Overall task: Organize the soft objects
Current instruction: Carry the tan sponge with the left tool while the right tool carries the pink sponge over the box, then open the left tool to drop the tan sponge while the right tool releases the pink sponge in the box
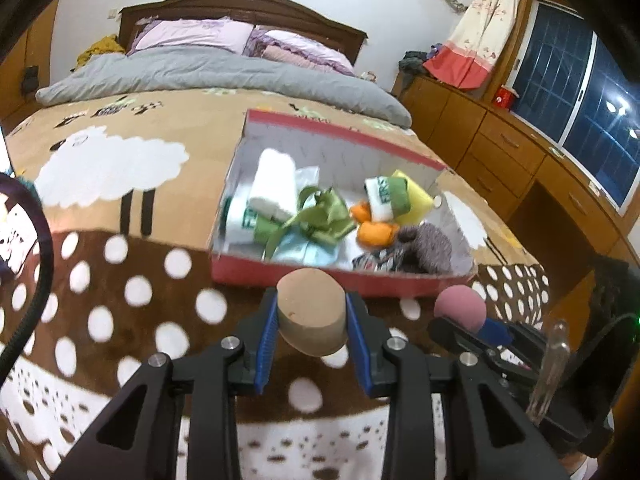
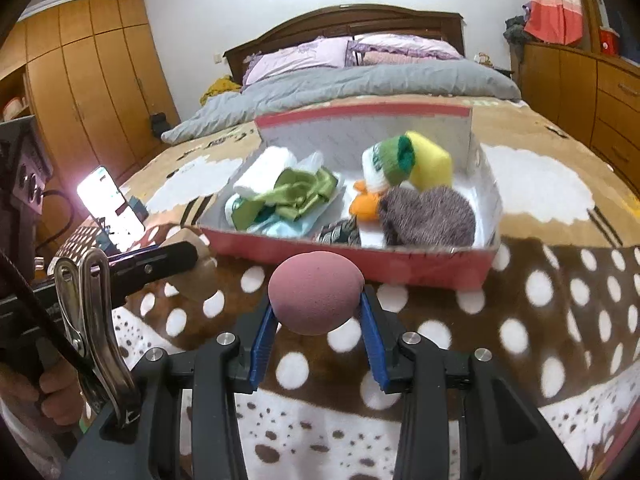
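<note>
The box (image 2: 400, 270) on the bed already held rolled socks, green cloth and a fuzzy grey piece, so most sorting looked done. The left gripper (image 1: 312, 322) clamped a tan sponge (image 1: 310, 312) and the right gripper (image 2: 318, 310) a pink sponge (image 2: 316, 292), both short of the near wall. That wall was the only edge to pass, with open space above it.
</note>
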Available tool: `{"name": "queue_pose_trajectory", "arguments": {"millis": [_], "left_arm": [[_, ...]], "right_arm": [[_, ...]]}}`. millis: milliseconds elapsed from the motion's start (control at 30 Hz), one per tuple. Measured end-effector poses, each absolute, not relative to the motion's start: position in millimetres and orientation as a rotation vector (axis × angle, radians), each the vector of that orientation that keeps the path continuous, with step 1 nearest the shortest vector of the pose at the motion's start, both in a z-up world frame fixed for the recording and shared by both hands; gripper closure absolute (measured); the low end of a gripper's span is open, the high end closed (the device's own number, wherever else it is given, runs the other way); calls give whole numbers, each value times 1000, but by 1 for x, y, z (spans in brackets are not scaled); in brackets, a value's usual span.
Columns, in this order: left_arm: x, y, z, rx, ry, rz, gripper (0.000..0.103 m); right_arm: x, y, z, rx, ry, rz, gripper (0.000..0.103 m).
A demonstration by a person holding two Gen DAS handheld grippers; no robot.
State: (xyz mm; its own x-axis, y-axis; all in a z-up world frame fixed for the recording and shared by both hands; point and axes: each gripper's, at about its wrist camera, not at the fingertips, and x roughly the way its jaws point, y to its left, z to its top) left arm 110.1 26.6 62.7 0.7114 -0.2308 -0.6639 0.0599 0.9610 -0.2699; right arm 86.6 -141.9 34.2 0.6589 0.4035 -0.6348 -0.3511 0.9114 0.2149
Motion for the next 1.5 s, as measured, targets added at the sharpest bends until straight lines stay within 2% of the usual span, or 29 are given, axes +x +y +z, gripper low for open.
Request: {"name": "queue_pose_trajectory", "arguments": {"millis": [667,1100,1400,1500], "left_arm": [[187,7,73,-188,724,-163,69],[242,-22,49,-150,752,-149,69],[260,-26,34,-118,724,-110,63],[265,-27,29,-118,731,-109,54]], "right_arm": [[139,-144,62,8,662,372,62],[197,-155,57,-22,644,291,62],[225,-159,30,-87,642,170,61],[230,-161,25,-81,648,167,61]]}}
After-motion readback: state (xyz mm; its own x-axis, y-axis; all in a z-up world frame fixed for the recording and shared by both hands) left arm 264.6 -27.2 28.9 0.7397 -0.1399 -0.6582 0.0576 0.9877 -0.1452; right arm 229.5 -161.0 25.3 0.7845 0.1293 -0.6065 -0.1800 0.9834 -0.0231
